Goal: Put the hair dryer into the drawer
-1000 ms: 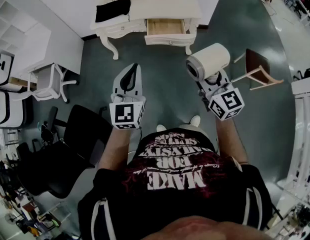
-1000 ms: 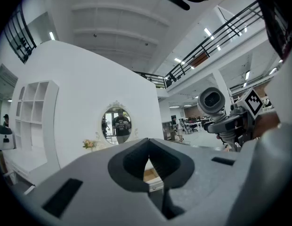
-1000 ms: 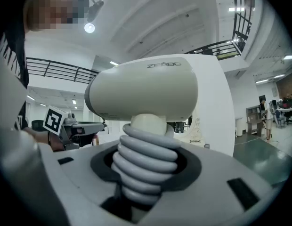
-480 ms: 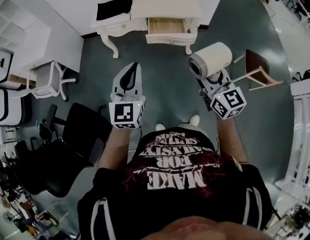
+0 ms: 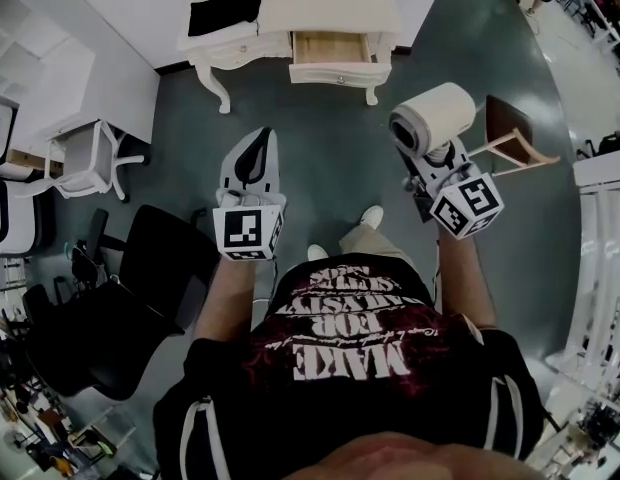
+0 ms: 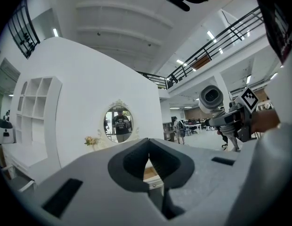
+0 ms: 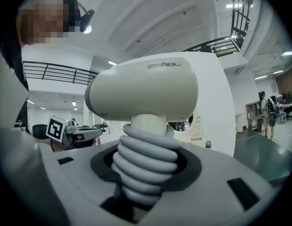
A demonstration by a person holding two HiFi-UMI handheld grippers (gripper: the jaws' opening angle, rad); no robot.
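Dressing table (image 5: 300, 10) drawer (image 5: 335, 72) open | right fingers (image 7: 221, 171) grip hair dryer (image 7: 146, 93) | left fingers (image 6: 89, 168) closed

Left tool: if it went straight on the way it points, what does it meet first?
Most likely the white dressing table, at or near its open drawer: the drawer shows just past the closed tips of the left tool. The way over the floor looks free; depth is unclear.

The head camera is looking steeply down at the left gripper (image 5: 260, 140), right gripper (image 5: 431, 154) and worktop (image 5: 290, 13). Each gripper camera is looking level, close along its fingers (image 6: 80, 182), catching the other gripper.
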